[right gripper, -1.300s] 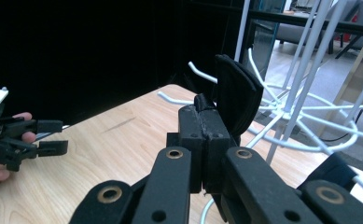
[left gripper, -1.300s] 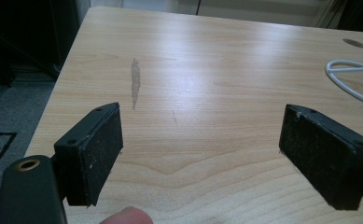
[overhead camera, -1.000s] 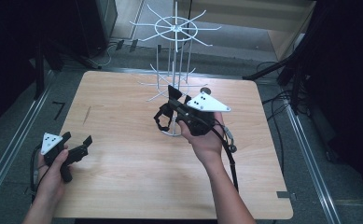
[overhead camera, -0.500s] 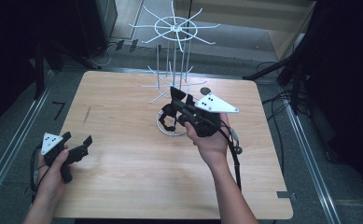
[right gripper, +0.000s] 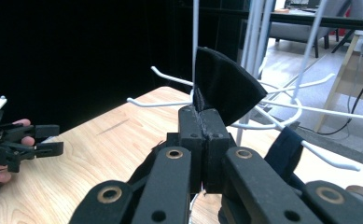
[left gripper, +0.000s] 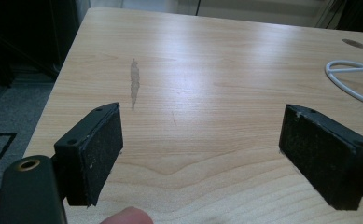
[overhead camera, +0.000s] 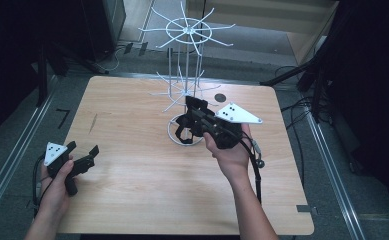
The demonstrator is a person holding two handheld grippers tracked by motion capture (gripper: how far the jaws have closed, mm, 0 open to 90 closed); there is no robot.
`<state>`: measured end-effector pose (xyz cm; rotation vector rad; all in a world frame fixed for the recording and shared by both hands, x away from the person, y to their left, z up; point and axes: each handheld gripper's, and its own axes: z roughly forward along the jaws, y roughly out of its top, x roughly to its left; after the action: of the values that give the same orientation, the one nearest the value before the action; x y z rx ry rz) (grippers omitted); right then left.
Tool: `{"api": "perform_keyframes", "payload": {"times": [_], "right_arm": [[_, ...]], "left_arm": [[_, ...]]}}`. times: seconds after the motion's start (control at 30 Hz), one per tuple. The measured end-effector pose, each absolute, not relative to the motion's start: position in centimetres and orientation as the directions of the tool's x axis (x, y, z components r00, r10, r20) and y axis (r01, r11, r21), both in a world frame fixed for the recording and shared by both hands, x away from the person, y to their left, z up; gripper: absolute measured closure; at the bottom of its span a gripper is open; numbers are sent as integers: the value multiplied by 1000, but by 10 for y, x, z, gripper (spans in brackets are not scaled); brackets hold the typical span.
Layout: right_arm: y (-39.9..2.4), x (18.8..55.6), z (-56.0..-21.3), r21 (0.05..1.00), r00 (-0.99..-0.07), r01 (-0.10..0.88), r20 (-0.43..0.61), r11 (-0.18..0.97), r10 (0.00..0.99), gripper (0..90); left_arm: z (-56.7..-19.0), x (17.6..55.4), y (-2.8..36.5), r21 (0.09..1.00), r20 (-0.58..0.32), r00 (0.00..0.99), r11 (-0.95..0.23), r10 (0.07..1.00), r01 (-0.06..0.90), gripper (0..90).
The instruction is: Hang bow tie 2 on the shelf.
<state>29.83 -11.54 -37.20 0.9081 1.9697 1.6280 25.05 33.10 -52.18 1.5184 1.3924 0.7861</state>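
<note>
Both tongs are seen in the high view, one at each side of the wooden bench [overhead camera: 132,125]. At the near left corner the left tongs [overhead camera: 84,156] are held in the person's left hand [overhead camera: 57,182], low over the bench, with the jaws spread wide apart and nothing between them; in the left gripper view bare wood is seen between the two black pads [left gripper: 100,149], and a curve of the white wire base ring [left gripper: 352,77] is caught at the far right. Right of the middle of the bench, the right tongs [overhead camera: 194,107] are held up by the right hand [overhead camera: 229,152] and pointed toward the white wire rack [overhead camera: 187,35], which is stood at the far middle of the bench. In the right gripper view the jaws are seen pressed together, and a piece of black cloth [right gripper: 223,88] is pinched at their tips. The cloth is fanned out upward from the tips, just beside the rack's white wire arms [right gripper: 160,103] and its upright rods; whether it is touched by an arm cannot be told. More dark fabric [right gripper: 284,151] is seen draped over a wire arm to the right of the jaws. Farther off to the left in that view, the left tongs are seen, well apart from the cloth.
</note>
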Motion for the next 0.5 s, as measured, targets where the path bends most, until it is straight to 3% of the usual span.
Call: {"api": "perform_keyframes", "payload": {"times": [0.5], "right_arm": [[-130,305,-379,968,-667,242,116,67,736,900]], "left_arm": [[-522,251,331,912,-119,163,43,979,407,141]]}}
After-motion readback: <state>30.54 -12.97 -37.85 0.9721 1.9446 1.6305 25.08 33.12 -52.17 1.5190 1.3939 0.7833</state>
